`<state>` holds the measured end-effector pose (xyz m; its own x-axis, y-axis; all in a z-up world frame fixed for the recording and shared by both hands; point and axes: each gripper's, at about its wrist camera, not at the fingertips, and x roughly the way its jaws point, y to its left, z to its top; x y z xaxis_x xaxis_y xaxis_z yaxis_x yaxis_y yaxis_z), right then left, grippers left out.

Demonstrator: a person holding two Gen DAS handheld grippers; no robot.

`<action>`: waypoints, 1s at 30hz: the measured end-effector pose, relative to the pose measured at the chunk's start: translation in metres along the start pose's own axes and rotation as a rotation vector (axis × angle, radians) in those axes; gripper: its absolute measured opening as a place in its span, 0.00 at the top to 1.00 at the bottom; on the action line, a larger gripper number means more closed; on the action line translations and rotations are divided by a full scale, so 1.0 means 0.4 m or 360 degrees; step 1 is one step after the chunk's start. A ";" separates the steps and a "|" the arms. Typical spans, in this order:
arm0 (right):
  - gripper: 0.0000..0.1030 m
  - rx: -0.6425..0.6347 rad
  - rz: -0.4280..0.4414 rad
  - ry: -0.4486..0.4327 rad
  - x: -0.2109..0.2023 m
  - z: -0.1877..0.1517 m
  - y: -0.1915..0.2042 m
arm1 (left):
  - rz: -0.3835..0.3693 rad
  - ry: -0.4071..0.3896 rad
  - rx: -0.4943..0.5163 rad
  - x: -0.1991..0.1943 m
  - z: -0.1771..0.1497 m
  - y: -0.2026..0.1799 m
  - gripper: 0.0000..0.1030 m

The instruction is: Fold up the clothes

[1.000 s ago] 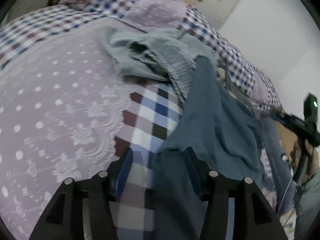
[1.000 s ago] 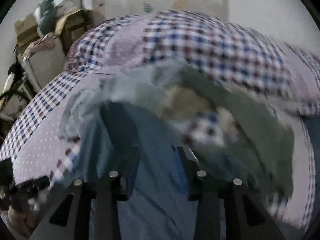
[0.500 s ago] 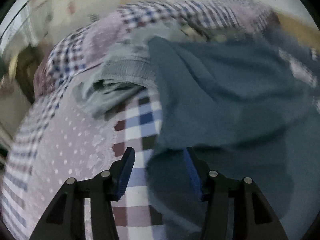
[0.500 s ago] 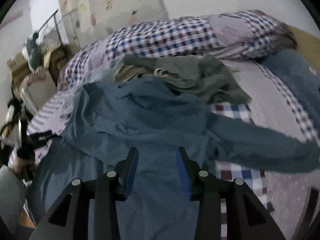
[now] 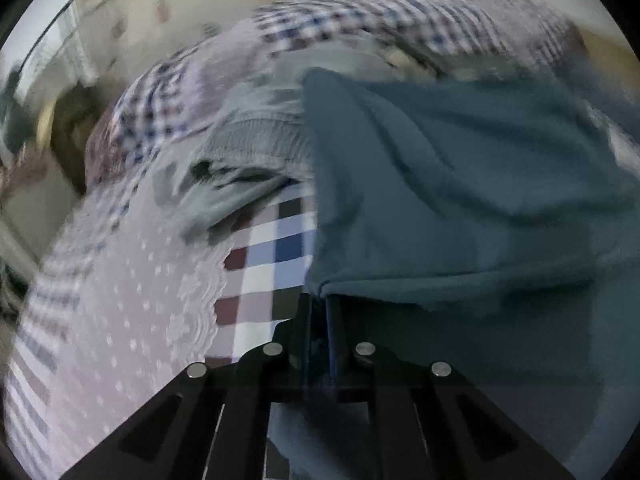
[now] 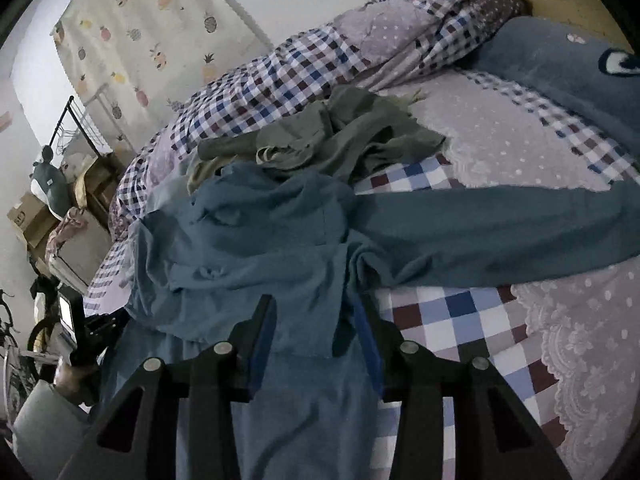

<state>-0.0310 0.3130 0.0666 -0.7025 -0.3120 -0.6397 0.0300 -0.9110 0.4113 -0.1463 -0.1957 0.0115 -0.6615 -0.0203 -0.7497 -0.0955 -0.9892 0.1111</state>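
Your left gripper (image 5: 320,304) is clamped on an edge of the dark teal cotton garment (image 6: 480,220), which sprawls across the lilac dotted and checked quilt (image 6: 460,312) in front of a grey-green crumpled garment (image 6: 332,136). Your right gripper (image 6: 316,320) stands part open over rumpled teal cloth, gripping nothing. Set its pads on a matching edge before lifting, then draw the fabric taut and flat.

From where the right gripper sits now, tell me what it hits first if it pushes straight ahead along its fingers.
Most likely the blue shirt: its fabric already lies between the open fingers of the right gripper and bunches up just ahead. The grey-green garment lies farther back on the bed. Depth is hard to judge through the fisheye.
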 end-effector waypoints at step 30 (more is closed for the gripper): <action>0.84 0.0024 -0.0036 0.0513 0.185 -0.078 -0.024 | -0.0073 -0.0006 -0.0513 -0.014 -0.059 0.086 0.93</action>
<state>-0.0612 0.2903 -0.0050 -0.4417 -0.3632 -0.8203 0.0047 -0.9153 0.4028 -0.1282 -0.2329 0.0041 -0.6648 0.0256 -0.7466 0.1148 -0.9840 -0.1360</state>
